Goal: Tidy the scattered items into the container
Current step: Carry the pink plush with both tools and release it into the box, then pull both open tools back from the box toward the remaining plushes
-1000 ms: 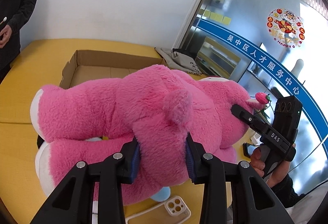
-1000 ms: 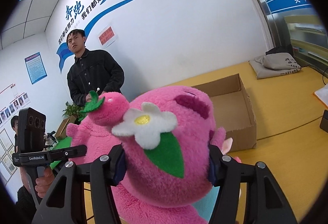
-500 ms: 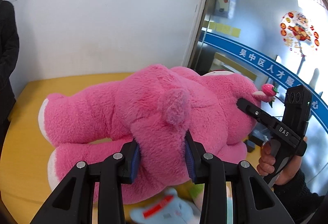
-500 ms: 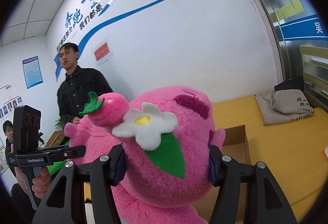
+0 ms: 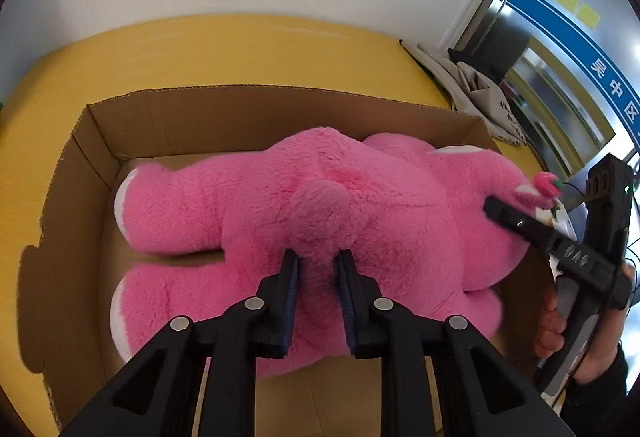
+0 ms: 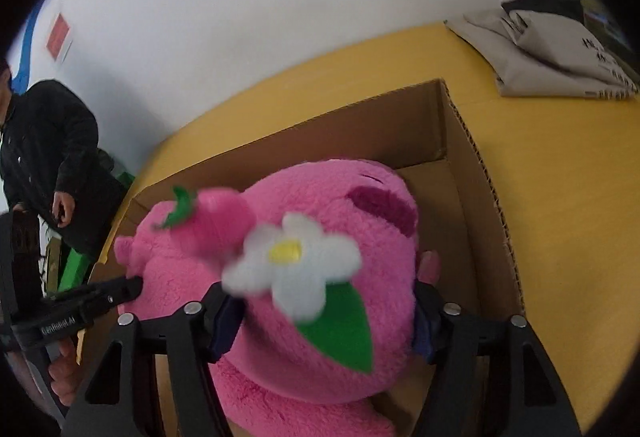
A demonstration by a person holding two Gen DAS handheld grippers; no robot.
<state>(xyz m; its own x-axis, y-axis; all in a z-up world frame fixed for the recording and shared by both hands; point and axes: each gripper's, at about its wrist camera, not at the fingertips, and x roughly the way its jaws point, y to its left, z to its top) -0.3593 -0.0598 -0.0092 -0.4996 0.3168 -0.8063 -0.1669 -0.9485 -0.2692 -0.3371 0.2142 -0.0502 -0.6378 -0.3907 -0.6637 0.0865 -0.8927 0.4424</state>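
Note:
A big pink plush bear [image 5: 320,205] lies stretched across the inside of an open cardboard box [image 5: 92,141]. My left gripper [image 5: 318,269] is shut on the plush near its tail. My right gripper [image 6: 324,313] is shut on the bear's head [image 6: 332,237], which carries a white flower and a strawberry. The right gripper also shows in the left wrist view [image 5: 552,237] at the bear's head. The left gripper also shows in the right wrist view [image 6: 92,301], at the bear's far end. The box shows in the right wrist view [image 6: 472,157] around the head.
The box stands on a yellow table [image 5: 240,45]. A folded grey cloth bag [image 6: 560,61] lies at the table's far right corner. A person in black [image 6: 48,157] stands at the left beyond the table. A white wall is behind.
Both grippers have carried the bear forward and down from above the table into the cardboard box. The small items seen under the bear earlier are out of view.

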